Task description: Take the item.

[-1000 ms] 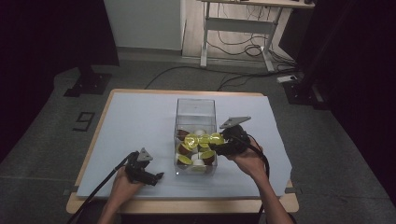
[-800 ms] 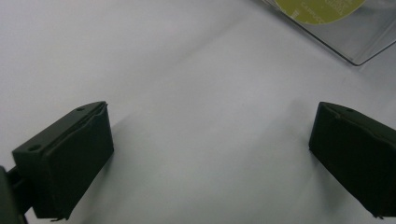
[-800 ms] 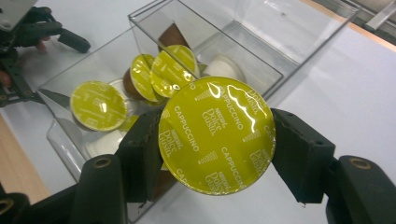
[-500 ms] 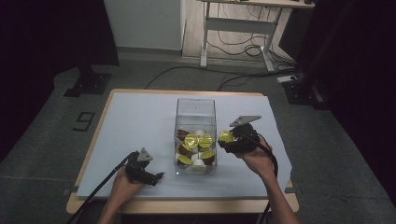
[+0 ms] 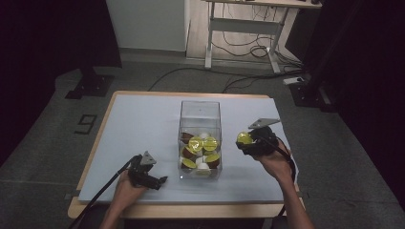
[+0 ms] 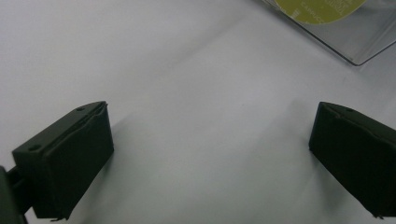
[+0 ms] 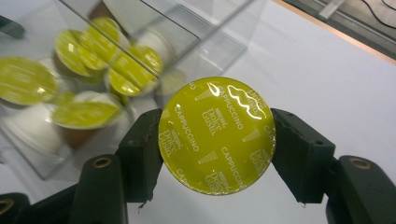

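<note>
Gripping a capsule (image 7: 217, 135) between the fingers (image 7: 140, 154) of the right gripper (image 5: 249, 141), pads pressing on both sides of its round rim. Showing a shiny yellow-green foil lid printed with "CAPPUCCINO", facing the camera in the right gripper view. Hanging above the counter (image 5: 143, 119), just beside the right wall of the clear box (image 5: 200, 112), outside it. Resting inside that box, more capsules (image 5: 203, 143), some with yellow-green lids, some brown, some white, piled at the near end. Standing upright near the middle of the counter, open at the top.

Lying low at the near left of the counter, the left gripper (image 5: 157, 180), held in the left hand (image 5: 126, 186), well apart from the box. Standing wide open, its fingers (image 6: 70, 158), with bare counter between them. Peeking in at the top of the left gripper view, a corner of the box with one yellow-green lid behind the wall.
</note>
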